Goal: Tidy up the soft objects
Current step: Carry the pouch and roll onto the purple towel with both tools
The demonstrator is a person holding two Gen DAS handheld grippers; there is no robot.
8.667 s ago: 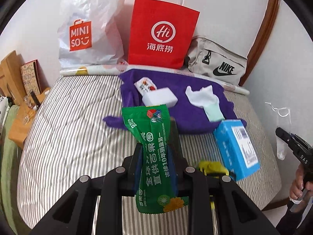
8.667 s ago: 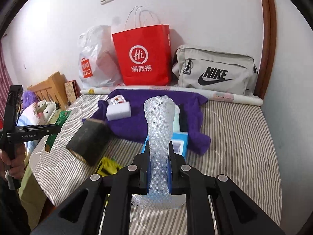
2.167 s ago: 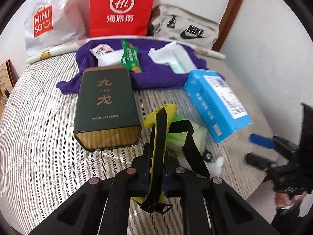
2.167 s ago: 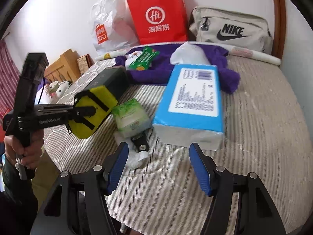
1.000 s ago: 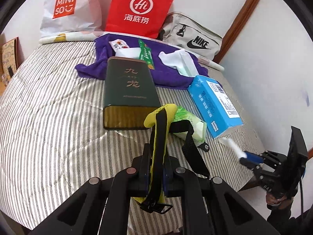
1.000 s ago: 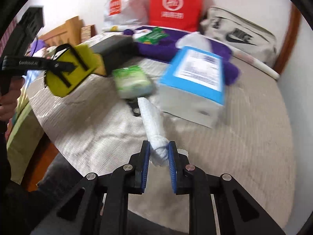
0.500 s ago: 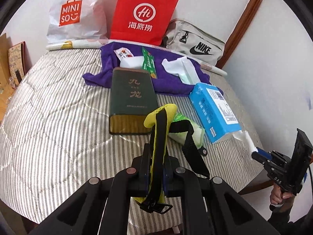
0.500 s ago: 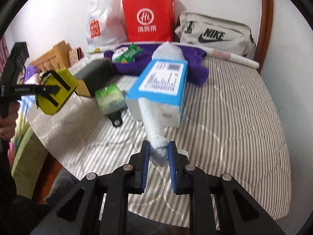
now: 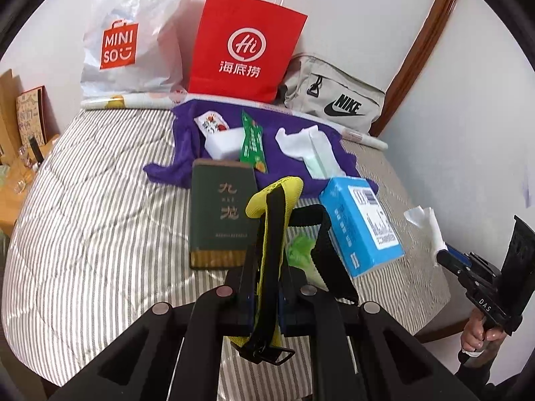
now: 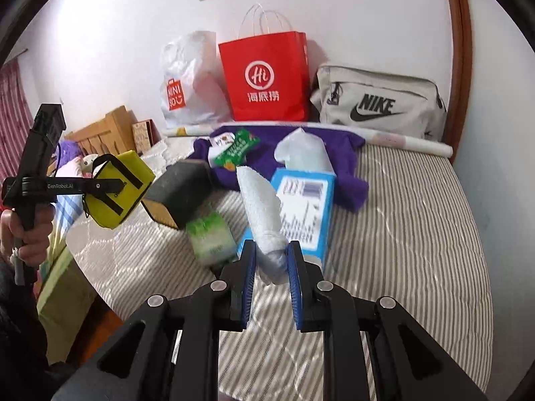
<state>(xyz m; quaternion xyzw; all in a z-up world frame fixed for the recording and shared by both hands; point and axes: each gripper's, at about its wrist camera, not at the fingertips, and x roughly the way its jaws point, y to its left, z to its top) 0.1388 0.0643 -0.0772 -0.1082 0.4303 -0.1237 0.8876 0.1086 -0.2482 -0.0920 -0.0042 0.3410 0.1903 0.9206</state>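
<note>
The left gripper (image 9: 265,287) is clamped on a yellow pouch (image 9: 272,200) with black straps, held up off the bed; in the right wrist view the pouch (image 10: 117,188) hangs out past the bed's left edge. The right gripper (image 10: 271,267) is closed on a white foam wrap (image 10: 260,207), which sticks up and forward from the jaws above the striped bed (image 10: 401,234); in the left wrist view the wrap (image 9: 426,222) stands out beyond the bed's right edge, with a hand (image 9: 481,337) gripping the handle below. On the bed just ahead lie a green tissue pack (image 10: 209,234), a dark green tin (image 9: 220,214) and a blue box (image 9: 361,227), the pack between the other two. Beyond them a purple cloth (image 9: 294,163) holds a white sponge (image 9: 222,143), a green sachet (image 9: 252,143) and a white sock (image 9: 307,147). Against the wall stand a Miniso bag (image 9: 130,40), a red paper bag (image 9: 244,46) and a Nike pouch (image 9: 334,97).
</note>
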